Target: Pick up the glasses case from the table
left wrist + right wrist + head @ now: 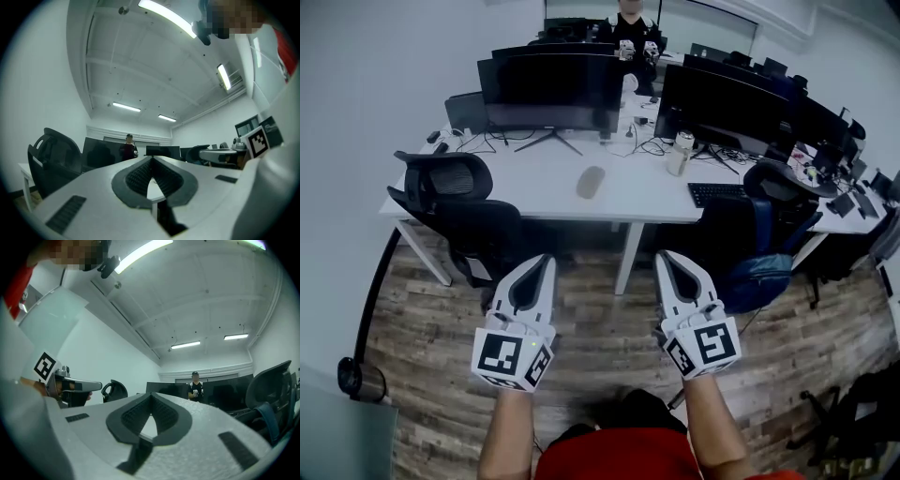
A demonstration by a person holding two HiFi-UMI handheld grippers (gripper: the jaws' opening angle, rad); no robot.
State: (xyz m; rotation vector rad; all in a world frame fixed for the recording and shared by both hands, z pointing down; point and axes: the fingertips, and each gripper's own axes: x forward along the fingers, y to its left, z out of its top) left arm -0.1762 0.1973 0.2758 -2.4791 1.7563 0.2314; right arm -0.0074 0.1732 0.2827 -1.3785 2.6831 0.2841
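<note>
Room: an office with a wood floor [609, 347] is seen, with a white desk [534, 192] ahead bearing monitors [551, 90].
Left gripper: the left gripper [544, 262] is held over the floor, short of the desk edge; its jaws are pressed together tip to tip and nothing is gripped between them, as is shown in its own view [151, 161].
Right gripper: the right gripper [666, 259] is held level beside it, jaws likewise closed on nothing [151, 397].
Case: the grey oval case [591, 182] is seen lying flat on the desk, near the front edge, clear of the monitor stand and cables.
Direction: the case is placed ahead of both tools, between their lines, well apart from either.
Long axis: it is set roughly away from the person, the far end tipped slightly right.
Nearer hand: the left is judged a little closer.
Next move: the jaws must be opened and carried forward over the desk edge, then closed across the short width.
</note>
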